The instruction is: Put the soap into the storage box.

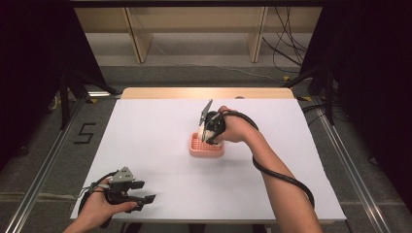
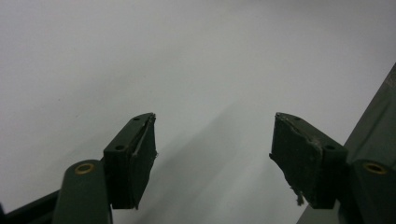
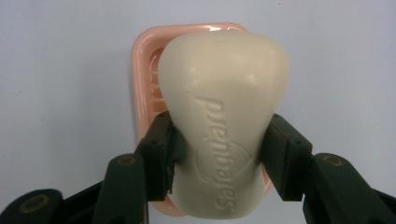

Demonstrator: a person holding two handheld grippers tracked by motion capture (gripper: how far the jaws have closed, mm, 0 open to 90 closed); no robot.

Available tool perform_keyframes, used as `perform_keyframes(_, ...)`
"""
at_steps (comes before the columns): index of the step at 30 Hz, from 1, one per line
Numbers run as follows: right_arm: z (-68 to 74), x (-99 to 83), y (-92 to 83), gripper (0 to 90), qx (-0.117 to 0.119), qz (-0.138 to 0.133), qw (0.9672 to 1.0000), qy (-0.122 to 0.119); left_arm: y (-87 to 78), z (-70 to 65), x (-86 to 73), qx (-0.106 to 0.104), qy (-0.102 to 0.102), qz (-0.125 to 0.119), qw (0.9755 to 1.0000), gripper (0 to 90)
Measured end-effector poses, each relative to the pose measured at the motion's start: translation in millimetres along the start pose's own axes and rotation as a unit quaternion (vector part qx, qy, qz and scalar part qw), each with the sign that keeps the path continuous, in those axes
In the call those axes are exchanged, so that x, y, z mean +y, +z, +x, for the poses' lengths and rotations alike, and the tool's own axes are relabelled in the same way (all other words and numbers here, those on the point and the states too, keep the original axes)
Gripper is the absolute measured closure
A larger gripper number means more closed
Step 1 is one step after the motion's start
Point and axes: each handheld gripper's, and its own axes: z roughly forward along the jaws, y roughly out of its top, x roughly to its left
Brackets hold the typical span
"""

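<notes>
A cream bar of soap point(image 3: 224, 121) with raised lettering sits between the jaws of my right gripper point(image 3: 219, 154), which is shut on its narrow waist. Directly beneath it lies a pink slatted soap dish point(image 3: 144, 70); whether soap and dish touch I cannot tell. In the high view the right gripper point(image 1: 210, 136) points down over the pink dish point(image 1: 204, 149) at the middle of the white table point(image 1: 160, 121), and the soap point(image 1: 206, 135) is a pale patch at its tip. My left gripper point(image 1: 145, 199) rests near the front left edge, its jaws point(image 2: 212, 158) spread wide over bare white surface.
A black cable point(image 1: 284, 177) loops along the right forearm. Beyond the table's far wooden edge point(image 1: 209, 92) are wooden shelf legs and loose cables on the floor. Dark stands flank both sides.
</notes>
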Motion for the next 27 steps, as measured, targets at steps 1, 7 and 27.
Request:
perform_keyframes(1, 0.2, 0.2, 1.1, 50.6, 0.000, 0.005, 1.0000, 0.000, 0.1, 0.0, 0.0, 0.001, 0.000, 0.000, 1.0000, 30.4)
perform_keyframes(7, -0.3, 0.8, 4.3, 50.6, 0.003, 0.011, 0.9999, -0.002, -0.4, 0.3, 0.1, -0.002, 0.004, 0.001, 1.0000, 30.3)
perform_keyframes(27, -1.8, 2.5, 18.8, 50.6, 0.009, 0.008, 0.9996, -0.026, -1.5, 0.9, 0.5, -0.002, 0.007, 0.001, 1.0000, 30.4)
